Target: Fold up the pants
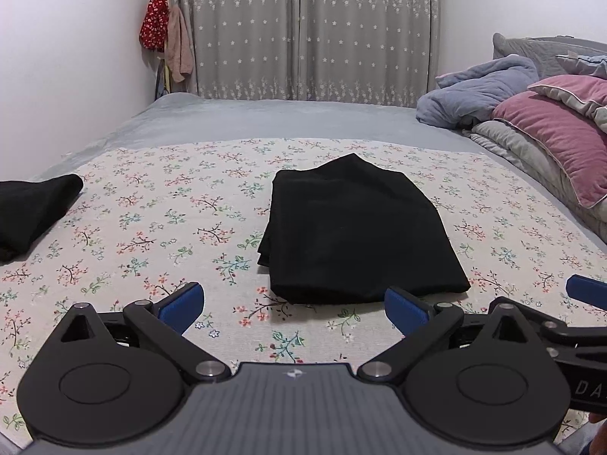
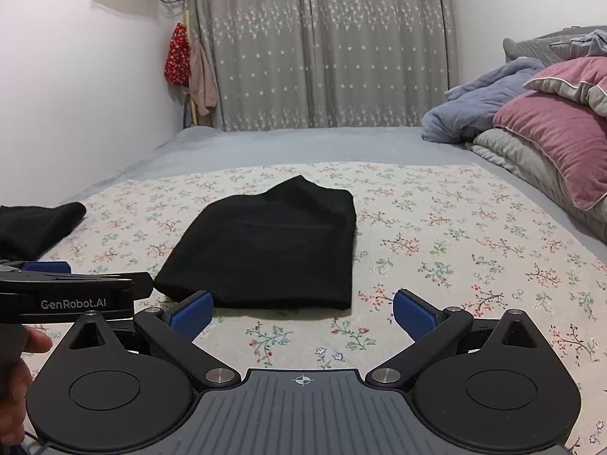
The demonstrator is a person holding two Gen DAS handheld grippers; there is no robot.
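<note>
A pair of black cloth pants point(image 1: 356, 231), folded into a compact, roughly rectangular stack, lies flat on a cream bedspread printed with small flowering twigs point(image 1: 159, 235), near the middle of the cloth and just beyond both grippers. The left gripper point(image 1: 294, 307), black with blue finger pads, sits low at the near edge with its jaws spread wide and nothing between them; the near edge of the pants lies just ahead of the gap. The right gripper point(image 2: 303, 313) is the same — jaws wide apart, empty, with the pants ahead and slightly left of it. In the right wrist view the left gripper's side shows at the near left, with part of the person's hand point(image 2: 15, 386) below it. A second dark garment point(image 1: 34, 208) lies at the far left edge of the bedspread, well apart from the pants. To the right are a pink pillow point(image 1: 557, 140) and a rumpled blue blanket point(image 1: 478, 91). Grey star-patterned curtains point(image 1: 311, 30) hang behind the bed, and a red floral cloth point(image 1: 153, 19) hangs at the far left wall.
</note>
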